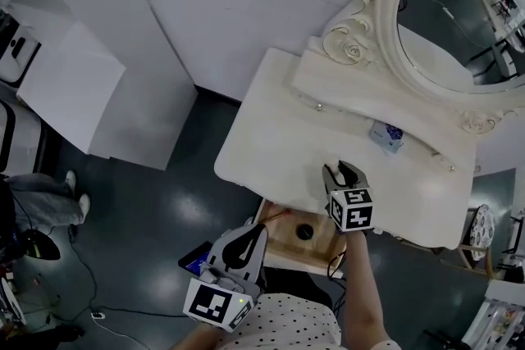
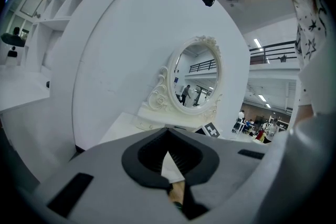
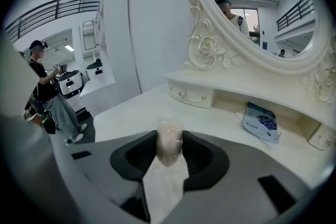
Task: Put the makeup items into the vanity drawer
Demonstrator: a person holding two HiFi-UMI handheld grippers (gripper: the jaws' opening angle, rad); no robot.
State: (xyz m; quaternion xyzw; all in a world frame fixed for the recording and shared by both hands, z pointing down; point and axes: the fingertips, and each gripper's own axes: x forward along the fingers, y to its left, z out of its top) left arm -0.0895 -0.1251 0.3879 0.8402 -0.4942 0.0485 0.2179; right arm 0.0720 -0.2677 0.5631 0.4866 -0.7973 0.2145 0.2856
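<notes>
A small clear bottle with pinkish contents stands upright on the white vanity top. My right gripper is shut on it, one pad against each side. In the head view that gripper hovers at the table's front edge, just above the open wooden drawer. A round black item lies in the drawer. A blue-printed packet sits under the mirror shelf, also visible in the right gripper view. My left gripper is shut and empty at the drawer's left side.
An ornate oval mirror stands at the back of the vanity, with a small knobbed drawer below it. White cabinets stand to the left on a dark floor. A person stands far off.
</notes>
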